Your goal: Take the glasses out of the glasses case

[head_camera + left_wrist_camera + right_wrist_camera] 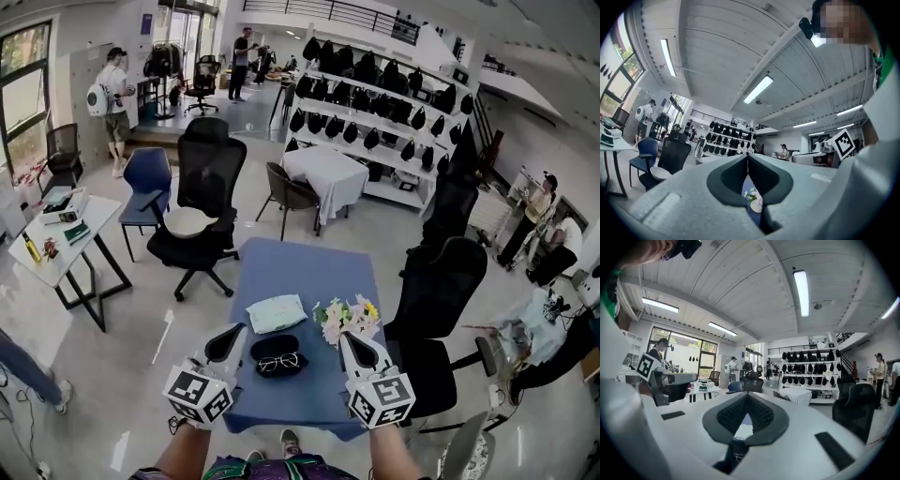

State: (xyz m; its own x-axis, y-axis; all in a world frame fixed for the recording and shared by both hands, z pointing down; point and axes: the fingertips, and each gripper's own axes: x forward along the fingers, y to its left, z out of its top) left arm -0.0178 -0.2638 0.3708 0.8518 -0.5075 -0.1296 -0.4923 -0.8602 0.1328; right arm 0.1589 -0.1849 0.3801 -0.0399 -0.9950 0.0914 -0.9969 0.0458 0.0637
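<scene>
On the blue table [309, 272] lies an open black glasses case [279, 356] with dark-framed glasses [278, 362] resting in it. My left gripper [229, 339] hovers just left of the case, jaws shut and empty. My right gripper [349, 345] hovers just right of it, jaws also shut with nothing between them. In the left gripper view the closed jaw tips [748, 157] meet and a bit of the flowers [752, 196] shows below. In the right gripper view the closed tips [747, 397] meet, with the case [736, 456] dimly seen beneath.
A pale green folded cloth [276, 313] lies behind the case. A bunch of flowers [345, 319] stands at the table's right. Black office chairs [202, 211] [436, 291] flank the table. A white side table [61, 234] stands at the left.
</scene>
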